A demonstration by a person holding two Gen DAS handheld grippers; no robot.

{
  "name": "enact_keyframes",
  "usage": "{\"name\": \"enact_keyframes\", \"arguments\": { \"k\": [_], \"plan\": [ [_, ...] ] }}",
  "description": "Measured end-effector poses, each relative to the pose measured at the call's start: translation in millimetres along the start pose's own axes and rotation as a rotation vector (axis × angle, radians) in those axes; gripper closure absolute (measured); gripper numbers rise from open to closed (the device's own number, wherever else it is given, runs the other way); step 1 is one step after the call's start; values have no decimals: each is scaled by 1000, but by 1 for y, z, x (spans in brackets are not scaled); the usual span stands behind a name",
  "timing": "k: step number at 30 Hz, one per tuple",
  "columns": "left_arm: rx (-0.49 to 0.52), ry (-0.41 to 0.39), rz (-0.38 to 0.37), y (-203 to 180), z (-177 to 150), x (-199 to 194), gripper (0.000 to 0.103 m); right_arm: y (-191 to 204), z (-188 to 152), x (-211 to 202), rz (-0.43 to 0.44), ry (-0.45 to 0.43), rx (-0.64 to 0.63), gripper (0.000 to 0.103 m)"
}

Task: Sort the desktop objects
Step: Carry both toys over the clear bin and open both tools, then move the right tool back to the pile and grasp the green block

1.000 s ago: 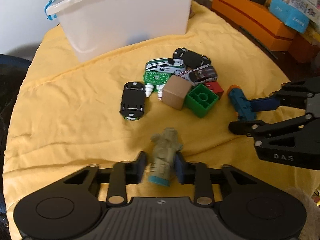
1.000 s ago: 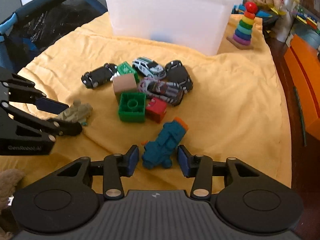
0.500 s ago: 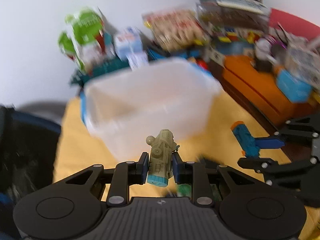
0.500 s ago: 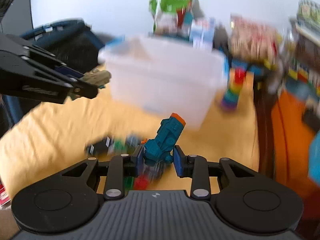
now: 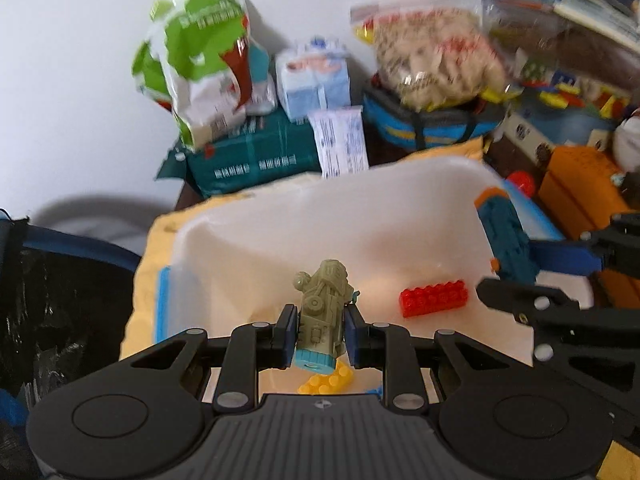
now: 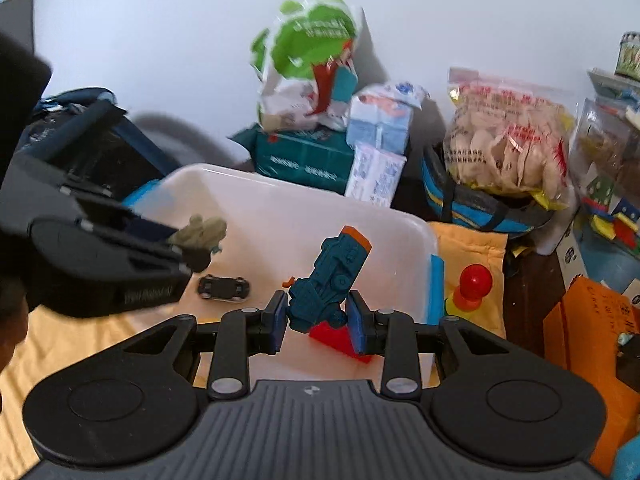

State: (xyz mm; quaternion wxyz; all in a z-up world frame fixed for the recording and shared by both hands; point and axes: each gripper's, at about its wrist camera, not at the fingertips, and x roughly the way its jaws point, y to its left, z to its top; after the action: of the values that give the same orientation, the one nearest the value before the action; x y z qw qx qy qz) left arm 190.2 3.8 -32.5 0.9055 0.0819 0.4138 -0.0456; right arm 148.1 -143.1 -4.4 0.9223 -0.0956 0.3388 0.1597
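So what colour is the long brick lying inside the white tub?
Red, clearest in the left wrist view.

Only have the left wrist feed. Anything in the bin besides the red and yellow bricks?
Observer: Yes. A black toy car lies on the white bin floor, on the side where the left gripper holds the olive toy.
Operator: Right grip on the teal toy square?
Observer: Right gripper has both pads on the teal toy base. The toy leans right, over the red brick.

Brick (image 5: 434,298) & toy car (image 6: 224,288) in bin (image 5: 360,196); bags (image 6: 308,64) behind bin; stacking toy (image 6: 472,286) right of it
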Motion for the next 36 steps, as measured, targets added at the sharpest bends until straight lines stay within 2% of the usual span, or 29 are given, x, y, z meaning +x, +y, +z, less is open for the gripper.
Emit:
{"name": "enact_keyframes", "arguments": {
  "k": [4, 9, 12, 16, 18, 21, 26, 30, 36],
  "plan": [
    [-28, 45, 0, 4, 3, 17, 68, -8, -3, 24, 16, 51, 27, 64],
    [-30, 41, 6, 7, 4, 15, 68, -11, -4, 28, 27, 36, 34, 59],
    [-34, 16, -7, 9, 4, -2, 68, -10, 0, 19, 29, 10, 26, 59],
    [-34, -32, -23, 10, -4, -34, 63, -3, 1, -4, 30, -25, -1, 59],
    [-33, -31, -37, 10, -12, -48, 60, 1, -2, -20, 45, -41, -2, 57],
    [-28, -16, -64, 10, -32, -66, 59, 9, -8, -43, 51, -58, -7, 54],
    [17, 28, -64, 5, -77, -79, 57, 23, -29, -72, 43, -54, -16, 47],
    [47, 93, -51, 1, -115, -72, 57, 36, -53, -79, 44, -8, -20, 44],
    [40, 191, -64, -1, -161, -58, 57, 50, -92, -75, 33, 76, -34, 42]
  ]
}}
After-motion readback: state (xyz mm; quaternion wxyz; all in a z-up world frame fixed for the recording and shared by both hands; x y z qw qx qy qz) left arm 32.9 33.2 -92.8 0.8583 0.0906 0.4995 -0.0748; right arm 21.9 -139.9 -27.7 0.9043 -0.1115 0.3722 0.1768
